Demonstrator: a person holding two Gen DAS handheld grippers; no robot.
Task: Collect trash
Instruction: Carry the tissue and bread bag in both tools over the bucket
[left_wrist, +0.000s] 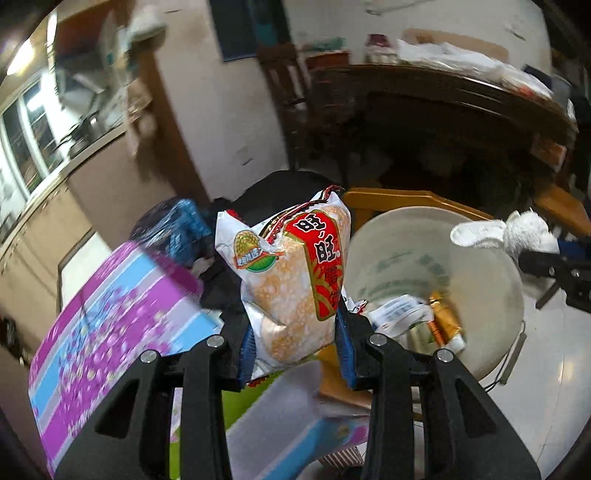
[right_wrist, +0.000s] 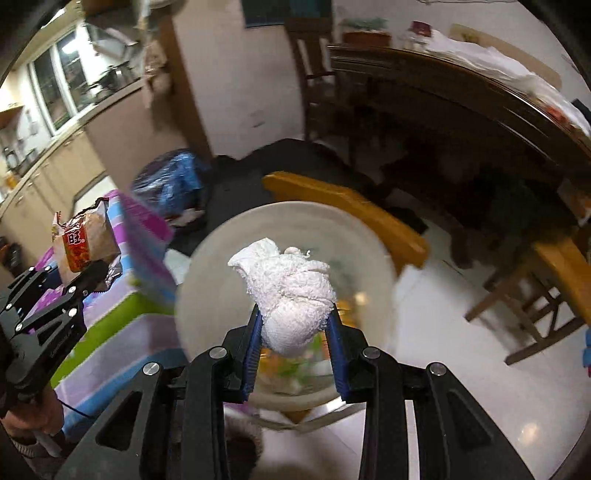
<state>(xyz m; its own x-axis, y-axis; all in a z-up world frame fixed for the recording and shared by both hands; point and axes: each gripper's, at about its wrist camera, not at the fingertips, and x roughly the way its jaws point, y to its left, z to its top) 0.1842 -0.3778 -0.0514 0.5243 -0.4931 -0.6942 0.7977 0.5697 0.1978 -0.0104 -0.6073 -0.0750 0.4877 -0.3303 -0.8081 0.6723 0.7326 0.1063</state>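
Note:
My left gripper (left_wrist: 295, 314) is shut on a rice cracker snack packet (left_wrist: 295, 277), white and orange with a red label, held upright just left of a white bucket (left_wrist: 495, 273). The bucket holds wrappers and a yellow tube (left_wrist: 445, 317). My right gripper (right_wrist: 295, 325) is shut on a crumpled white paper towel (right_wrist: 291, 291), held over the bucket's (right_wrist: 207, 266) open mouth. In the right wrist view the left gripper (right_wrist: 79, 280) and the packet (right_wrist: 83, 240) show at the left. In the left wrist view the towel (left_wrist: 513, 230) and the right gripper's black body show at the right.
A purple, blue and white patterned box (left_wrist: 110, 321) and a translucent lidded box (left_wrist: 295, 417) lie left of the bucket. A yellow wooden stool (right_wrist: 351, 210) stands behind it. A dark wooden table (right_wrist: 461, 96) with clutter stands at the back right. A blue plastic bag (right_wrist: 170, 181) lies on the floor.

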